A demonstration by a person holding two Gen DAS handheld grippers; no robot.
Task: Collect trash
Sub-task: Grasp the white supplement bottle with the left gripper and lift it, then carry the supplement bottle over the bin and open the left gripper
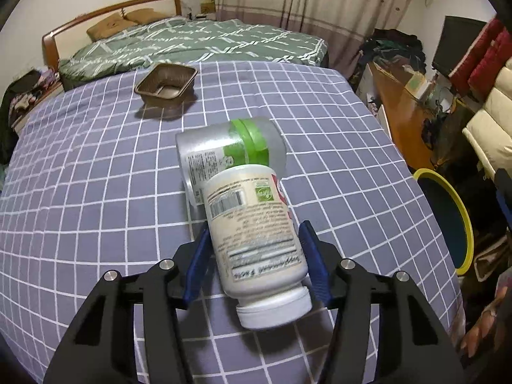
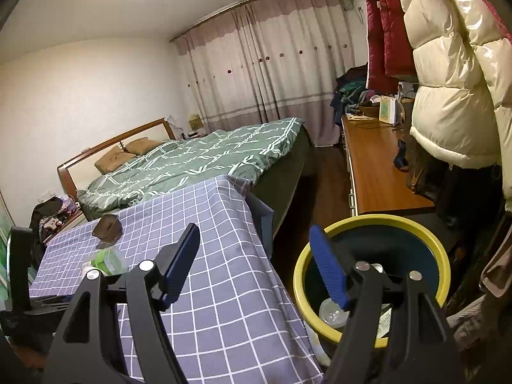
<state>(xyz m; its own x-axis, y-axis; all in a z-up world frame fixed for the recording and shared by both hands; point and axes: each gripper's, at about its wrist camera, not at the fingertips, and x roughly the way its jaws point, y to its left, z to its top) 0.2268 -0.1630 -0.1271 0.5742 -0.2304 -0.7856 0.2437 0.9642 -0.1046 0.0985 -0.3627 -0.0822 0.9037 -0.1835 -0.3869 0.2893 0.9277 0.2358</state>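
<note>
A white supplement bottle lies on the purple checked tablecloth with its cap towards the camera. My left gripper is shut on it, one blue pad against each side of its body. Its far end rests against a clear jar with a green label, which lies on its side. A brown plastic tray sits near the far edge. My right gripper hangs open with nothing in it, between the table's corner and the yellow-rimmed bin. A clear bottle lies in the bin.
The bin stands on the floor just off the table's right edge. A bed with a green cover lies beyond the table. A wooden desk and hanging padded jackets crowd the right side.
</note>
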